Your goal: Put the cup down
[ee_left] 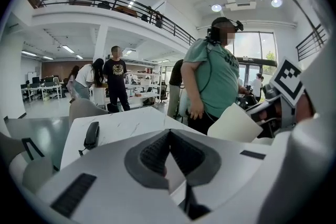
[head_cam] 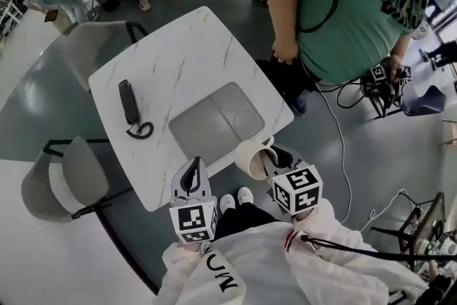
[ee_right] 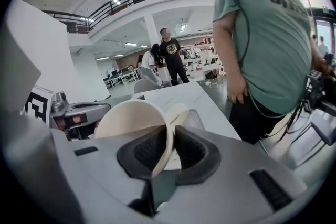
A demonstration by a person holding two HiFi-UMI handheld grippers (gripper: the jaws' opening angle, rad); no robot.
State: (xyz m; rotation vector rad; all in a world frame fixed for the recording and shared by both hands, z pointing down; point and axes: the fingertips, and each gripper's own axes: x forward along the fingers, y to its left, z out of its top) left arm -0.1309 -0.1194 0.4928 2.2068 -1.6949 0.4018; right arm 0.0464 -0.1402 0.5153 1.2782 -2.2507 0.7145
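Right gripper (ee_right: 169, 152) is clamped on the cream paper cup (ee_right: 134, 118). The thin wall at the rim runs between the pads, one jaw inside the mouth and one outside. In the head view the cup (head_cam: 250, 157) hangs tilted well off upright, at the near edge of the white marble-look square table (head_cam: 178, 61) and just beside the near corner of the grey rectangular tray (head_cam: 214, 121). We don't see it resting on anything. Left gripper (ee_left: 169, 152) has its jaws together with nothing between them, and hangs to the left of the cup over the same table edge. A black phone handset with a coiled cord (head_cam: 129, 102) lies well apart on the far-left side. We judge the cup as light, soft-walled and easy to crush or ovalise, and the paper gives decent friction. The rim pinch is fine for carrying, but the cup can pivot about the pads. We'd level it so the base is down before opening the jaws. Being so light, it could tip if it lands on an edge. We can't tell if it's empty.
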